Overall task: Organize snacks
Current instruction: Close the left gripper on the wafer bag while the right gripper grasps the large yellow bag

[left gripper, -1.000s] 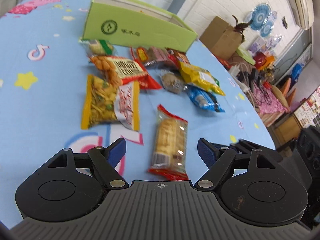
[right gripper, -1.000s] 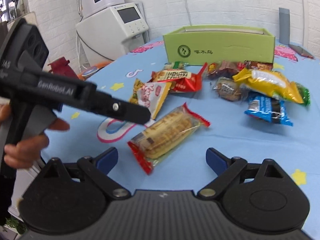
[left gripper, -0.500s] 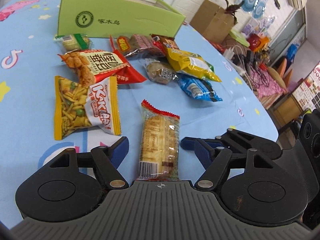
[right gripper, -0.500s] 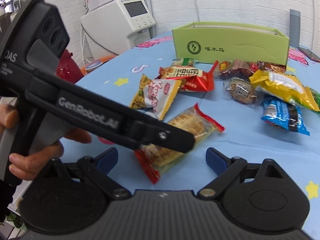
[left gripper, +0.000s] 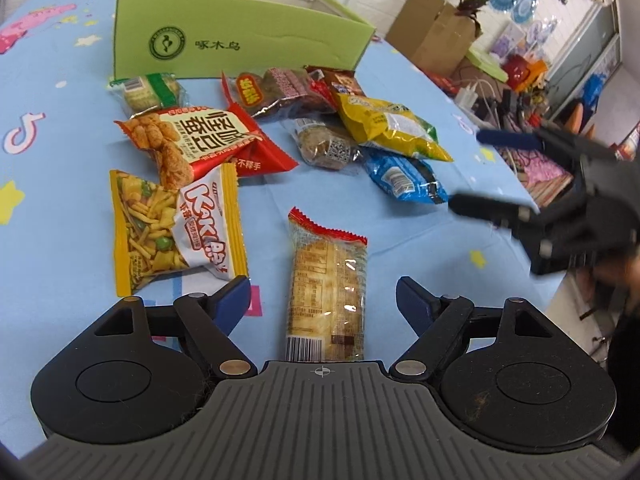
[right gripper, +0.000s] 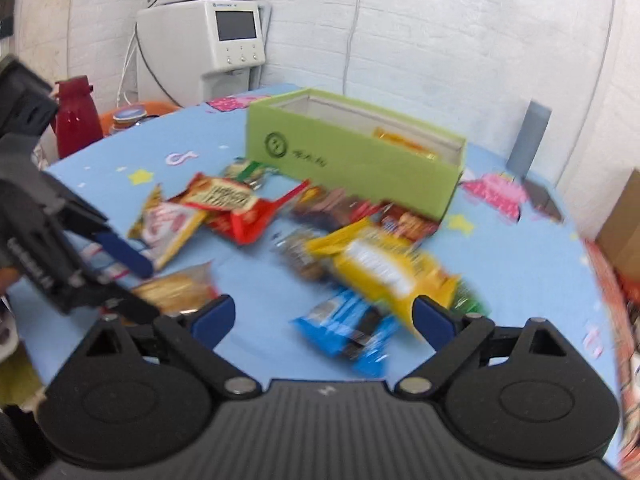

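Left gripper (left gripper: 323,294) sits low in the left wrist view, blue-padded jaws spread wide, having just been opening with the clear cracker packet with red crimped ends (left gripper: 327,288) lying between them, and neither pad touches the wrapper. That is the relation that matters: the packet lies on the blue cartoon-print tablecloth (left gripper: 52,216) dead centre in the gap, its long axis running straight away from the gripper toward the top of the frame, barcode end nearest. So the jaws straddle the packet's narrow width, and a close here looks likely to pinch its long sides. Out to the left lies the yellow-edged mixed-snack bag (left gripper: 172,226), above it the red and cream bag of fried puffs (left gripper: 204,140), and right of centre the yellow foil pouch (left gripper: 390,126) overlapping the blue wrapper (left gripper: 406,178). Further back, upper left, stands the open green cardboard box (left gripper: 240,46), the likely home for all this. Over in the right wrist view, badly blurred, the right gripper (right gripper: 324,318) hangs with jaws wide and empty, the blue wrapper and yellow pouch just ahead of it. The cracker packet shows at lower left there, partly behind the other tool. The left hand is clearly the nearer one to the crackers.
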### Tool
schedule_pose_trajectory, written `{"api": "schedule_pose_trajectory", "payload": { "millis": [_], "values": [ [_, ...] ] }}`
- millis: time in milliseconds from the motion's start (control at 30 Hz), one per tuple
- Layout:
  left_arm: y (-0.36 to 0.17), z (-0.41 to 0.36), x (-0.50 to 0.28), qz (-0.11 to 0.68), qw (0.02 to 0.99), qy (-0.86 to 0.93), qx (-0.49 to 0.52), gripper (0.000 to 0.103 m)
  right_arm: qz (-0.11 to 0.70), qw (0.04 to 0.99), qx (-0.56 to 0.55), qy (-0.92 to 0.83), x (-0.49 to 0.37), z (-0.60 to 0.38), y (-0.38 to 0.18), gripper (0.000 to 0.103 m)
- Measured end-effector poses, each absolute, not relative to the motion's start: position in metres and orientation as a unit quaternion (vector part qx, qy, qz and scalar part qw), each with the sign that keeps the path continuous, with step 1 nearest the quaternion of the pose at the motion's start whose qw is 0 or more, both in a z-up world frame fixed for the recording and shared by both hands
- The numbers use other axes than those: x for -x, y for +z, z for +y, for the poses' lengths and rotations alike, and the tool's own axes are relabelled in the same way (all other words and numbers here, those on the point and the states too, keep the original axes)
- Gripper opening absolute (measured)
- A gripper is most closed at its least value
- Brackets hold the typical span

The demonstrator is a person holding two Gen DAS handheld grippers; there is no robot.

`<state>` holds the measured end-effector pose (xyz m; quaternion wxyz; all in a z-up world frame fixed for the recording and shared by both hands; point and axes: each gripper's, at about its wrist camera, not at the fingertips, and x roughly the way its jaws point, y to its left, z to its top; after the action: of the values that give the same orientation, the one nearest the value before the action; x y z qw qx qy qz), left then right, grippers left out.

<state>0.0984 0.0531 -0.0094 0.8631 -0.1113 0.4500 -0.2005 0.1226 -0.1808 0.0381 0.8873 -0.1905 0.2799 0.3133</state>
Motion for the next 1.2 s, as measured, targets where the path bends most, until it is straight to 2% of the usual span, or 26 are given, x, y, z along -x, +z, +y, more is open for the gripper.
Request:
{"api": "schedule_pose_trajectory", "payload": {
  "millis": [233,467,567,633,700,733,867,1033,1200],
  "values": [
    [-0.01,0.032,-0.105,0.459,0.865,-0.195,0.062,0.075,0.312,0.843,0.244,0.365,-0.207,-0.173,0.029,0.093],
    [-0.013,0.018,-0.116,0.45,0.871,-0.194,0.028,0.074,0.347,0.799,0.29,0.397,-0.245,-0.153,-0.005,0.093],
    [-0.013,0.012,-0.117,0.44,0.88,-0.18,0.002,0.061,0.382,0.81,0.215,0.39,-0.256,-0.165,-0.012,0.091],
    [-0.013,0.01,-0.116,0.431,0.886,-0.168,-0.02,0.038,0.372,0.826,0.194,0.376,-0.246,-0.173,-0.011,0.082],
    [-0.013,0.011,-0.118,0.428,0.889,-0.162,-0.02,0.031,0.37,0.835,0.182,0.365,-0.235,-0.177,-0.01,0.069],
    [-0.013,0.014,-0.12,0.43,0.889,-0.16,-0.007,0.028,0.37,0.837,0.178,0.361,-0.23,-0.179,-0.009,0.067],
    [-0.004,0.028,-0.127,0.437,0.881,-0.177,0.054,0.024,0.372,0.84,0.168,0.357,-0.211,-0.184,0.0,0.065],
    [0.035,0.047,-0.134,0.4,0.889,-0.201,0.1,0.024,0.331,0.862,0.174,0.342,-0.189,-0.188,0.034,0.065],
    [0.079,0.074,-0.186,0.354,0.912,-0.174,0.11,0.024,0.282,0.882,0.173,0.334,-0.211,-0.175,0.075,0.065]
  ]
}}
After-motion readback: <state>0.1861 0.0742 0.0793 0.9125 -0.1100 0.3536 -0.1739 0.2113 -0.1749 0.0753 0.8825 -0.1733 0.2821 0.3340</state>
